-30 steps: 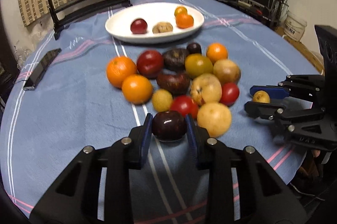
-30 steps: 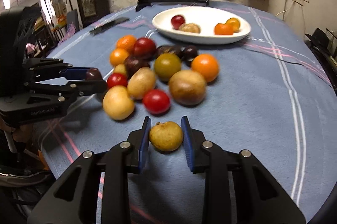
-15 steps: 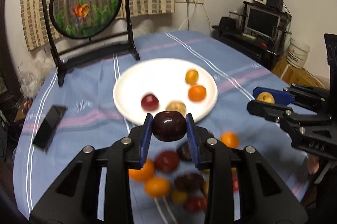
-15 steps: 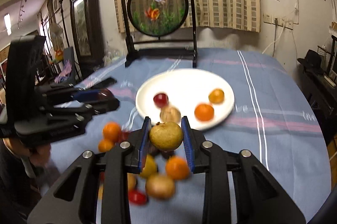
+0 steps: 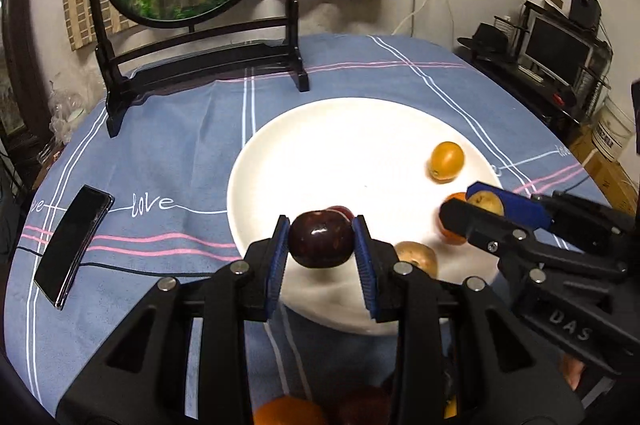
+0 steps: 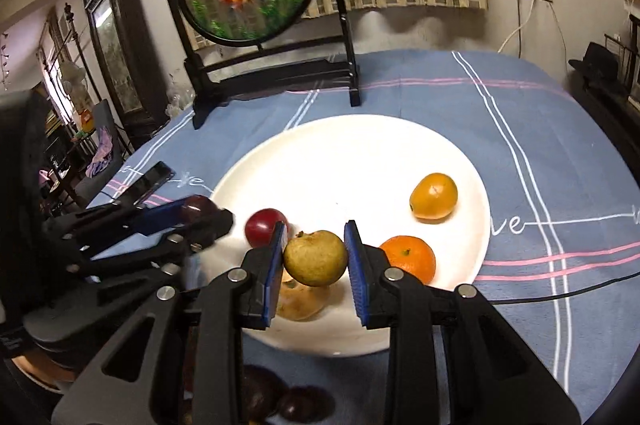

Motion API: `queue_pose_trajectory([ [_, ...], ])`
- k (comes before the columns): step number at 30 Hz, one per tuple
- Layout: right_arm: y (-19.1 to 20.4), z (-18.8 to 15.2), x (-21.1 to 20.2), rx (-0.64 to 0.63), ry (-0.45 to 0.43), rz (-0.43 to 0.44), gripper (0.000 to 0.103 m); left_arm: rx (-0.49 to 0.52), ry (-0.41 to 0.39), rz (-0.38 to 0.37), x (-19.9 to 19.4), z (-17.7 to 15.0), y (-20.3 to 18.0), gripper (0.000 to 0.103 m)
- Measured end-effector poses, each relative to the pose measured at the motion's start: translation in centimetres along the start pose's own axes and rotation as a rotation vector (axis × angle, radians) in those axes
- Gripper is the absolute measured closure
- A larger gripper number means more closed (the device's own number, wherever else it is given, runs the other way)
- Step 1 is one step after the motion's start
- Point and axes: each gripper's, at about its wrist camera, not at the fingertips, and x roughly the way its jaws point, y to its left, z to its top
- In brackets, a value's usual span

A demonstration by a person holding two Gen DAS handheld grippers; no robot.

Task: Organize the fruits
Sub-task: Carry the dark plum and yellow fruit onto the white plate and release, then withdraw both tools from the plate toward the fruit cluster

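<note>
- Already four fruits lay on the white plate (image 6: 472,185).
- Left gripper (image 5: 321,243) clamped a dark plum (image 5: 321,244); right gripper (image 6: 316,257) a yellowish pear (image 6: 315,257).
- More fruit, perhaps several, waited off the plate's near rim.

We can read the word "love" in white script on the blue tablecloth (image 5: 168,153), well to the left of our left fingers (image 5: 278,257), between the phone (image 5: 72,245) and the plate rim (image 5: 236,185). In the right wrist view the same script shows only in part: "ve" on the cloth far to the right of our right fingers (image 6: 357,269), beyond the plate, and a blurred "ve" to their upper left. Raised letters "DAS" stand on the black body of the right gripper (image 5: 486,209), low and to the right of our left fingers. The wall papers are too small to read.
</note>
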Motion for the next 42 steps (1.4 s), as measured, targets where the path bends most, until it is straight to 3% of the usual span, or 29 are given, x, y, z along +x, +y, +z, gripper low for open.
queue_pose_trajectory([
  [4, -0.7, -0.5, 0.9, 0.007, 0.024, -0.036, 0.073, 0.009, 0.003, 0.004, 0.6, -0.4, 0.0, 0.07],
  [11, -0.6, -0.8, 0.6, 0.001, -0.024, -0.044, 0.072, 0.016, 0.008, 0.003, 0.9, -0.7, -0.5, 0.07],
  [13, -0.6, -1.0, 0.9, -0.017, -0.036, -0.065, 0.053, 0.021, -0.012, 0.022, 1.0, -0.8, -0.8, 0.065],
  [14, -0.7, -1.0, 0.8, -0.012, -0.05, -0.105, 0.044, 0.02, -0.028, 0.059, 0.9, -0.8, -0.7, 0.055],
  [15, -0.8, -1.0, 0.5, -0.006, -0.069, -0.139, 0.041, 0.021, -0.045, 0.097, 0.9, -0.9, -0.7, 0.04],
  [17, -1.2, -0.9, 0.1, 0.006, -0.084, -0.124, 0.039, 0.006, -0.075, 0.142, 0.4, -0.8, -0.2, 0.028],
  [18, -1.4, -0.9, 0.0, 0.018, -0.086, -0.114, 0.037, -0.002, -0.084, 0.138, 0.2, -0.8, 0.0, 0.027],
  [27, -1.4, -1.1, -0.5, 0.034, -0.077, -0.082, 0.034, -0.02, -0.092, 0.141, -0.7, -1.0, 0.4, 0.014],
  [42, -0.7, -1.4, -1.3, 0.016, -0.079, -0.052, 0.033, -0.045, -0.099, 0.126, -1.3, -1.7, 1.3, 0.008],
])
